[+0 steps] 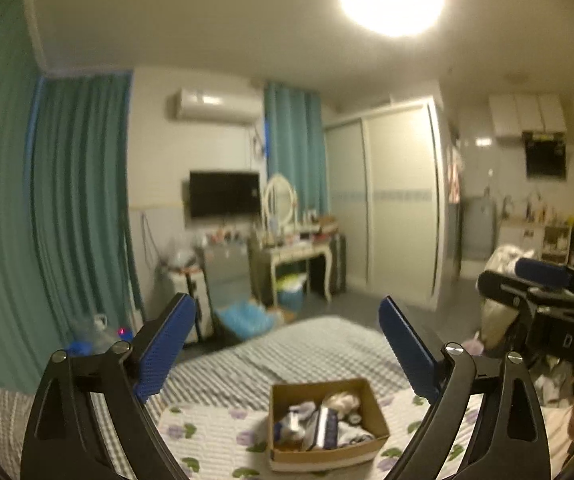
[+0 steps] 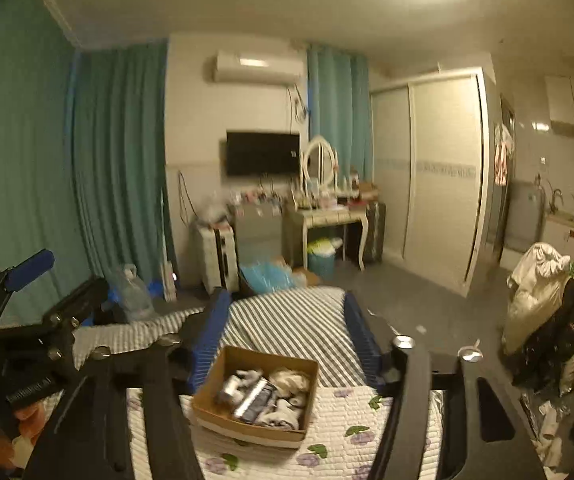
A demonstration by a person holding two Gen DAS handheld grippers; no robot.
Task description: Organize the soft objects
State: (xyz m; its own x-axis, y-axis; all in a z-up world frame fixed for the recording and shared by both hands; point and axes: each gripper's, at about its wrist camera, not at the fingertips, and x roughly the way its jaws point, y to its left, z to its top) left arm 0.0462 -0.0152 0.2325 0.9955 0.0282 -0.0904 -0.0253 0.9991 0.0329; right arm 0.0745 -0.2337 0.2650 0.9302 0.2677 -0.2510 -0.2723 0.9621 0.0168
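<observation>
The cardboard box on the bed already holds the soft objects. Both the left tool and the right tool are wide and hold nothing, so the task seems almost finished.

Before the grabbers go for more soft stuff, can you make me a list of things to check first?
1. Left gripper empty, jaws apart: ok, nothing sits between them.
2. Right gripper empty, jaws apart: ok, only the striped sheet shows through the gap.
3. Cardboard box sits flat on the flowered quilt: ok.
4. Room left in the box: not ok, soft things already pile close to its rim.
5. Another soft thing waiting on the bed to pick up: cannot tell, none shows on the visible quilt.
6. Grippers clear of each other: ok, they are side by side and apart.
</observation>
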